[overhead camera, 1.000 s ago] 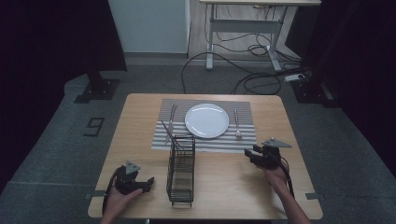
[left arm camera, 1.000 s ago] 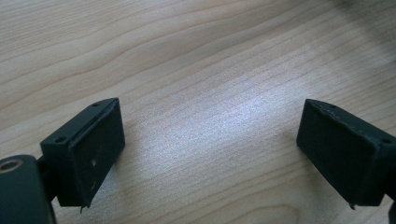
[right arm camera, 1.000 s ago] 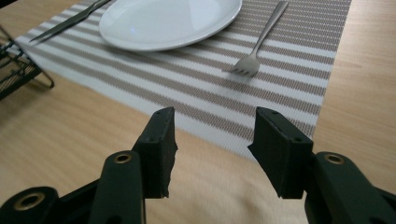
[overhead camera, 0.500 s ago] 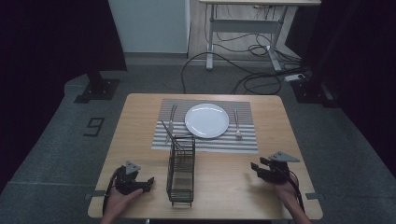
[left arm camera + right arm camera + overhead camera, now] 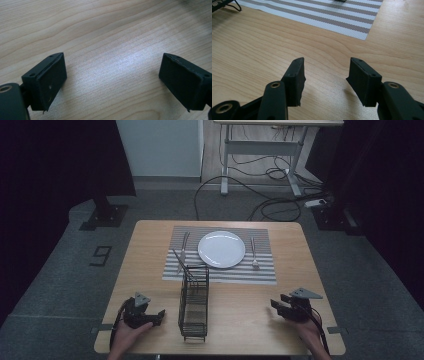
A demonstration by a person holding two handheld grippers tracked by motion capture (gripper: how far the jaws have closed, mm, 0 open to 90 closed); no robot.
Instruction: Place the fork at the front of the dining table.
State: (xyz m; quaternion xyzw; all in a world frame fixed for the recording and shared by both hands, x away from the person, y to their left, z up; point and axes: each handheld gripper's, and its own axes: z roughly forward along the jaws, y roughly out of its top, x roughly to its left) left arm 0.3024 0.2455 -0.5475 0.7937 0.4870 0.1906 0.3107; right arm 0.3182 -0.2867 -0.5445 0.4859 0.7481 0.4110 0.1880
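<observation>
Now my left tongs (image 5: 159, 313) gape wide, right tongs (image 5: 278, 305) half-wide and empty near the tabletop (image 5: 240, 320) front edge; right gripper view catches the placemat (image 5: 352, 20) corner.

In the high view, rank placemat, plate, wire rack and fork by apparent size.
1. Striped placemat
2. Wire rack and white plate: look alike in area, and the rack is nearer the camera, so unranked
3. Fork

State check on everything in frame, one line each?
left gripper: open, nothing between fingers
right gripper: open, empty, low over the table
wire caddy: upright, apart from both grippers
plate: empty, on the striped mat
fork: flat, right of plate
knife: flat, left of plate
</observation>
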